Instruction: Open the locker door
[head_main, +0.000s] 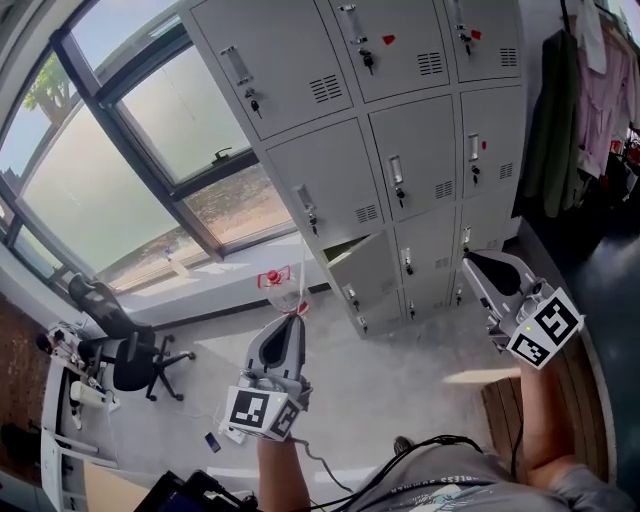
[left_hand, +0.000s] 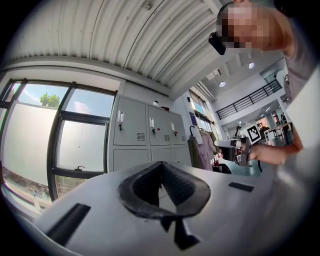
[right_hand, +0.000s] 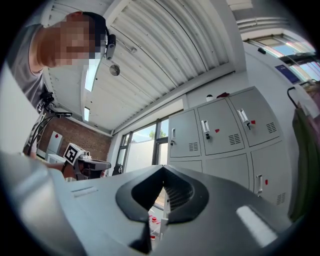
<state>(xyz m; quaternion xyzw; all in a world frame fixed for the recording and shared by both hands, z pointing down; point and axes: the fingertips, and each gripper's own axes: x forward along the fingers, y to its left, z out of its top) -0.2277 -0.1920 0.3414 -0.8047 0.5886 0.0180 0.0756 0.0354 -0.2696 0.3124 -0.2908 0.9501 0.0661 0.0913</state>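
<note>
The left gripper (head_main: 294, 320) is held over the pale floor, jaws pressed together and empty. The grey metal locker door (head_main: 368, 272), in a low row, appears slightly ajar. The right gripper (head_main: 470, 259), jaws likewise closed and empty, points at the lockers just right of that door.

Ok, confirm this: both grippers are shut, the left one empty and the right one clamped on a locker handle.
Not right. The right gripper is shut, but on nothing: the right gripper view shows its jaws closed together in open air, apart from the lockers. The left gripper is shut and empty, as you said.
</note>
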